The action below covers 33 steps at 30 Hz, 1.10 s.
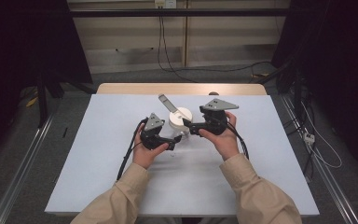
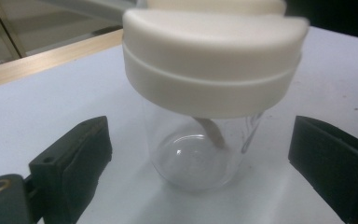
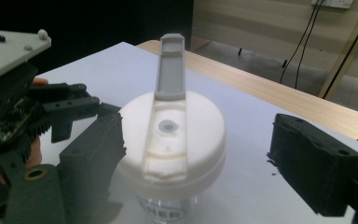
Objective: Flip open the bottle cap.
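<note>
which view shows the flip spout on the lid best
The right gripper view: the flip spout stands open, close up, above its recess. The high view shows it small and far off. The left gripper view shows the lid side-on, spout indistinct.

White table [image 1: 98, 154] w/ wooden far edge; clear jar [image 2: 196, 154], white lid, stands on it.

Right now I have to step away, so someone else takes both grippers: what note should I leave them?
Left gripper: open, fingers either side of the clear jar, not pressing it.
Right gripper: open, fingers flanking the white lid; one side looks close to the lid, contact unclear.
Jar stands upright mid-table, lid on, its grey flip tab raised.
Done: tab appears flipped open.
Left: nothing is gripped, so regrasp the jar before working the lid further.
</note>
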Motion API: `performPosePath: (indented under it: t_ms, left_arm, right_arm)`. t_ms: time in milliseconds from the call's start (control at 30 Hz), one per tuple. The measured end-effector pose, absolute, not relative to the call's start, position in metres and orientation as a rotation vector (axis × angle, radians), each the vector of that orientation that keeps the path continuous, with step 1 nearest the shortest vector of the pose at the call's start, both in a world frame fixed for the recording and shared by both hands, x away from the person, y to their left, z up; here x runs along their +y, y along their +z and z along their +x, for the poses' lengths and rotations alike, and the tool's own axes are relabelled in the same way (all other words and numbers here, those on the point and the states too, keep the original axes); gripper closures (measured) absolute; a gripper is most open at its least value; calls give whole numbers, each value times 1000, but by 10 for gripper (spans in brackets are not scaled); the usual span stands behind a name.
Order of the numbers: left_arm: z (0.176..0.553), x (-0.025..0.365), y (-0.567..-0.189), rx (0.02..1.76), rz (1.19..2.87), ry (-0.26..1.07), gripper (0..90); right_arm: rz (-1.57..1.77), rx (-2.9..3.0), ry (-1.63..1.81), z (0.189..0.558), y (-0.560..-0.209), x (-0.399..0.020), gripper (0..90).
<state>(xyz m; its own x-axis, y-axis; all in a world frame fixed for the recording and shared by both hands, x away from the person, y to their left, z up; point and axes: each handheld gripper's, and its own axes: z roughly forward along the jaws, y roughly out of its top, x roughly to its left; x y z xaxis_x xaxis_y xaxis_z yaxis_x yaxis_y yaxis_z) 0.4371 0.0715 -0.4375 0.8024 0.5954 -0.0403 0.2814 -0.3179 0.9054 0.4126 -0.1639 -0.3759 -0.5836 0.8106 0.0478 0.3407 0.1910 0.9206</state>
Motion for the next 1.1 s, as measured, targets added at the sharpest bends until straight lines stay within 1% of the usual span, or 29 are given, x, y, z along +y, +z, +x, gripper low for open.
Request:
performPosePath:
  t_ms: [400,767,1100]
  left_arm:
    - [422,99,-430,661,1898,320,57]
    - [403,127,-424,642,1892,332,59]
    - [394,146,-427,653,1897,338,60]
  right_arm:
    - [1077,2001,1390,382,-391,-190,136]
    - [1085,1993,1403,356,-413,-205,125]
    - [1097,1986,1377,340,-424,-220,123]
